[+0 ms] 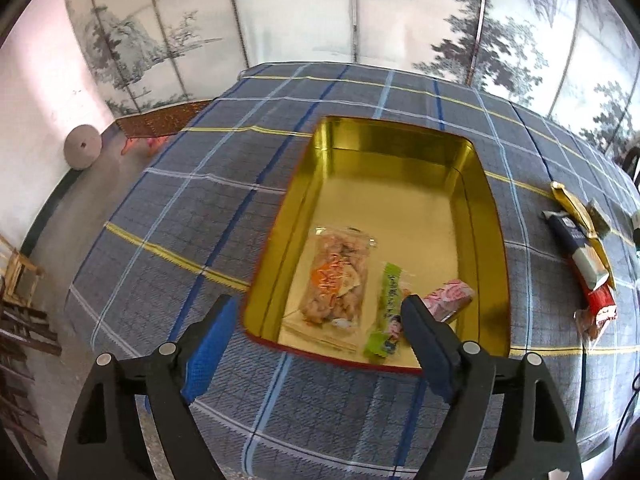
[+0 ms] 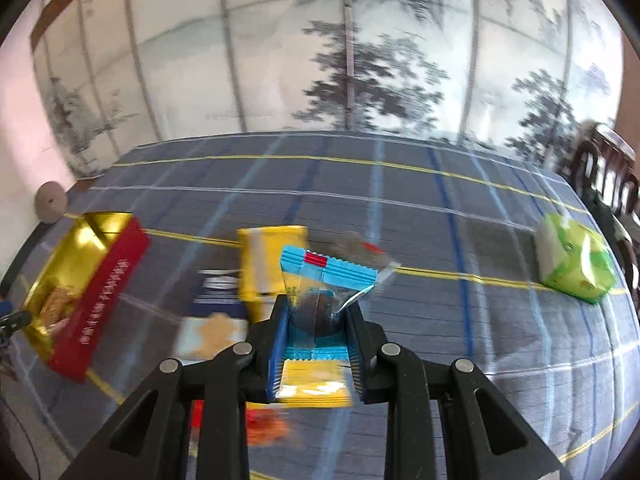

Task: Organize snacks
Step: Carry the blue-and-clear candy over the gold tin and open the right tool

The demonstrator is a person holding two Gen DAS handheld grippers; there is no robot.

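A gold-lined tin with red outer walls [image 1: 360, 136] stands open on the plaid tablecloth. It holds a clear bag of pale snacks [image 1: 336, 276], a green stick packet [image 1: 386, 312] and a pink packet [image 1: 450, 298]. My left gripper [image 1: 316, 316] is open and empty, hovering over the tin's near edge. My right gripper [image 2: 318, 312] is shut on a blue snack packet [image 2: 328, 270] with a clear window, held above the table. The tin [image 2: 100, 276] lies to its left in the right wrist view.
Several loose packets [image 1: 580, 256] lie right of the tin. In the right wrist view a yellow packet [image 2: 272, 260], dark and pale packets [image 2: 212, 332] and an orange one lie under my gripper. A green bag [image 2: 572, 264] sits far right. A painted screen stands behind the table.
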